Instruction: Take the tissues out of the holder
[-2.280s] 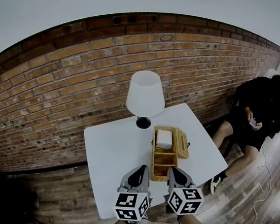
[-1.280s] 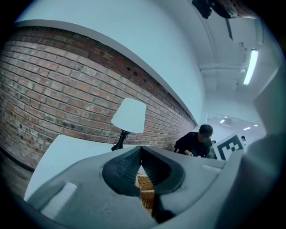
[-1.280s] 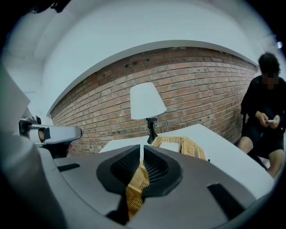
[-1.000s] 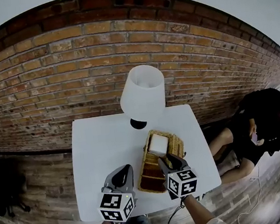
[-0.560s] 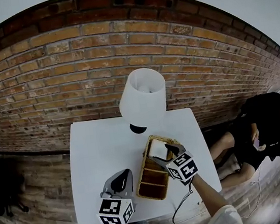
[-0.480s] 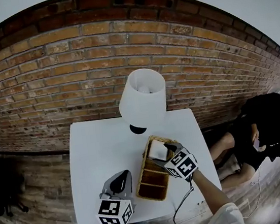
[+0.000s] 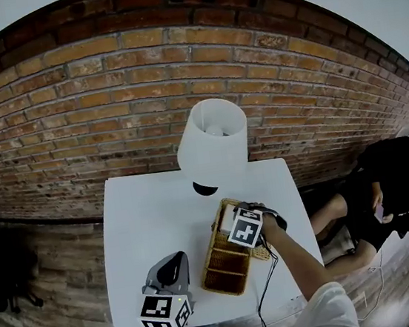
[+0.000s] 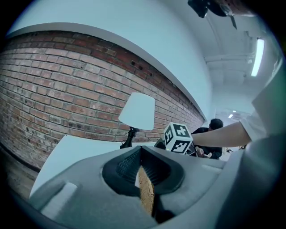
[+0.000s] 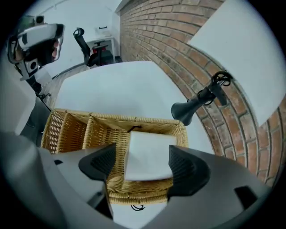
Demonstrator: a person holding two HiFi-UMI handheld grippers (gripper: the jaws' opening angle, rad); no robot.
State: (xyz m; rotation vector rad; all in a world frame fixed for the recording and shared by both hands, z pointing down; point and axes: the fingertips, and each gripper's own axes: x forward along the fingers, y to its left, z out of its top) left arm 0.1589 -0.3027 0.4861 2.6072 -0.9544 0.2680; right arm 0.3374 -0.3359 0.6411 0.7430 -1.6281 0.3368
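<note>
Wicker makes up the holder (image 7: 210,259), which stands on the white worktop (image 7: 144,219) a little right of centre. Its far end sits just beside the foot of the lamp (image 7: 211,139). The tissues (image 9: 147,152), a flat white folded stack, lie in the far end compartment, the one nearest the lamp. The other compartments that show look empty.

The right hand-held gripper (image 9: 144,167) hangs over that compartment, pointing steeply down. Its jaws have just been opening and stand wide, one pad to each side of the stack. The stack lies between and below them with neither pad pressing on it, so nothing is held.

The left hand-held gripper (image 8: 142,163) sits low at the near left, close to the holder but apart from it in the head view. Its jaws are drawn almost together, a sliver of wicker showing through the slit, and it seems to grip nothing.

By my reading this is the approach to the grasp, and the tissues are not yet out. The next move calls for sinking the right hand-held gripper inside the compartment walls, closing on the stack's sides and lifting straight up. A shallow pinch may take only the top sheets, and a pad could catch the woven rim. The light holder may also rise with the stack unless the left hand-held gripper steadies it.
</note>
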